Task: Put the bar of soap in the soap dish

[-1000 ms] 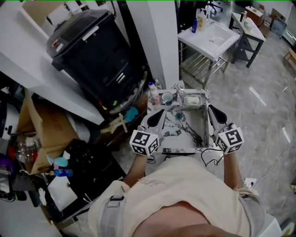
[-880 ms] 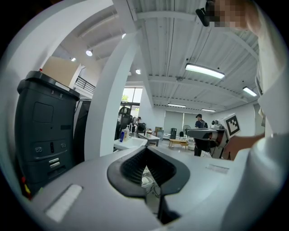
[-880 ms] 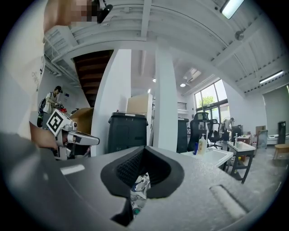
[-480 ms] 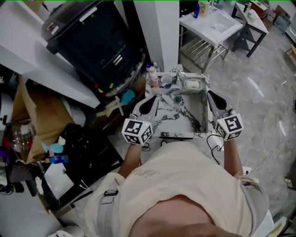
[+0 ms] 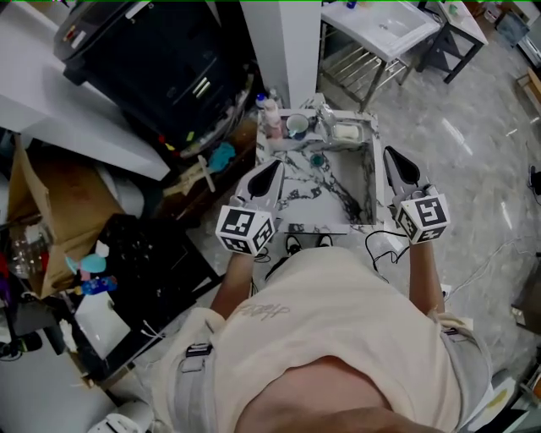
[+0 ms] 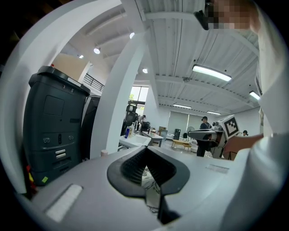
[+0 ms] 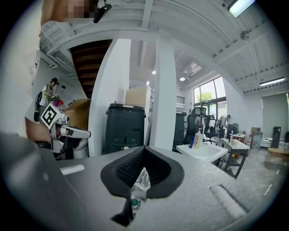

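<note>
A small marble basin (image 5: 363, 182) stands in front of the person. On its back rim sits a white soap dish (image 5: 347, 133) with a pale bar in it. My left gripper (image 5: 275, 165) hovers over the basin's left rim, empty, its jaws shut (image 6: 145, 151). My right gripper (image 5: 390, 154) hangs just outside the basin's right wall, also shut and empty (image 7: 143, 151). Both point level toward the back of the basin, well short of the dish.
A pink bottle (image 5: 272, 114), a cup (image 5: 297, 126) and a faucet (image 5: 322, 114) line the back rim. A black machine (image 5: 161, 59) and a white column (image 5: 287, 42) stand behind on the left. Clutter fills the floor at left (image 5: 101, 279). A white sink table (image 5: 385, 21) stands far behind.
The basin sits higher in the head view now. My left gripper has drifted left and back toward the person's body. The right gripper has barely moved. Both stay shut.
</note>
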